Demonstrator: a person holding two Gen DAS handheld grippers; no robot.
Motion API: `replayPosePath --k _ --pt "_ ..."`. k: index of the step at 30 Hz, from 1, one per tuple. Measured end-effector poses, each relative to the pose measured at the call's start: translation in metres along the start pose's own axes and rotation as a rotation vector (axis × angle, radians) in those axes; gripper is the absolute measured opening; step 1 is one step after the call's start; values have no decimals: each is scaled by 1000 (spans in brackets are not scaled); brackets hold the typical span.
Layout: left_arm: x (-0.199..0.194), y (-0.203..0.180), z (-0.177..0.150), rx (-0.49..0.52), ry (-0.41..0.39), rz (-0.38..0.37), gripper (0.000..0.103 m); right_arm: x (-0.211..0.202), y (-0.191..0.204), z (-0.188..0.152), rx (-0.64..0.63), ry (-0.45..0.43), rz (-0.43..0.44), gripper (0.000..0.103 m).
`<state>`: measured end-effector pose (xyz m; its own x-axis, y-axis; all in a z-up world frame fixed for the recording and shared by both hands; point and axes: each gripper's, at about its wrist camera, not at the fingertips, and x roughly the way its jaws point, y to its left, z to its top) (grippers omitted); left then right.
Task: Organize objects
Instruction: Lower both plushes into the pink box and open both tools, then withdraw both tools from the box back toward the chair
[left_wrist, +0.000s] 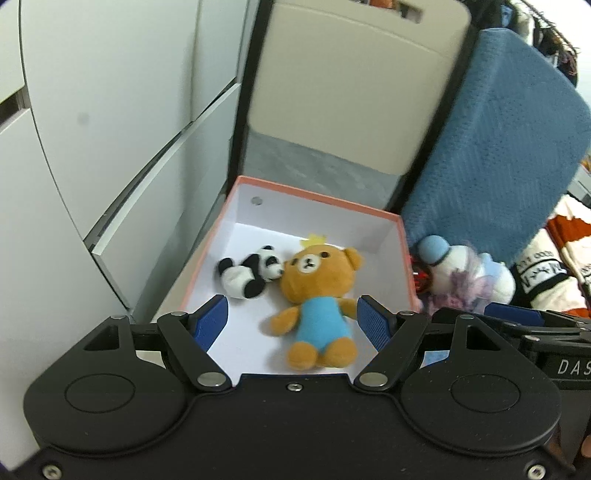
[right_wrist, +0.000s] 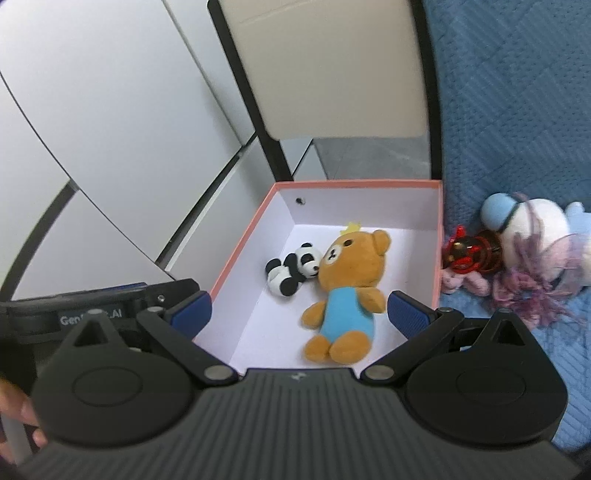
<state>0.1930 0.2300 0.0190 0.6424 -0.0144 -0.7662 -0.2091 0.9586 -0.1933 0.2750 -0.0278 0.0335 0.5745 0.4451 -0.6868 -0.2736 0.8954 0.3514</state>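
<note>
- Now, both tongs stand wide apart and empty: left gripper (left_wrist: 291, 319), right gripper (right_wrist: 299, 314), above the near edge of the box (right_wrist: 236, 254).
- Box: stiff card, pink rim, white inside; probably light.
- Bear (right_wrist: 349, 284) inside it: soft plush; you'd pinch the torso.
- White doll (right_wrist: 532, 236) just right of the box: squashy; take the body, not the yarn.
- Panda (right_wrist: 295, 273) against the bear's head: small, soft.
- Red toy (right_wrist: 471, 253) beside the box's right wall: glossy, hard, likely slippery.

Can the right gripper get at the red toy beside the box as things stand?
Probably yes. The right gripper has open, empty jaws, and the red toy lies exposed on the blue cover just outside the box; only the white plush crowds its far side.
</note>
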Motion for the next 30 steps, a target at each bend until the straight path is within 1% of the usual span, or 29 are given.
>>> replayPosePath --k 7,16,19,30 --pt "-33 -40 -19 24 -44 -35 75 -52 -19 -11 3 -59 -16 103" --pt "-62 -89 -59 33 -63 -73 75 -107 -51 -39 18 -104 -37 103" --pt "-69 -101 -73 40 -68 -96 75 -124 -61 -47 17 -125 -60 103" --pt "-84 -136 -114 84 -81 -150 75 -161 -98 -86 76 -155 -136 103"
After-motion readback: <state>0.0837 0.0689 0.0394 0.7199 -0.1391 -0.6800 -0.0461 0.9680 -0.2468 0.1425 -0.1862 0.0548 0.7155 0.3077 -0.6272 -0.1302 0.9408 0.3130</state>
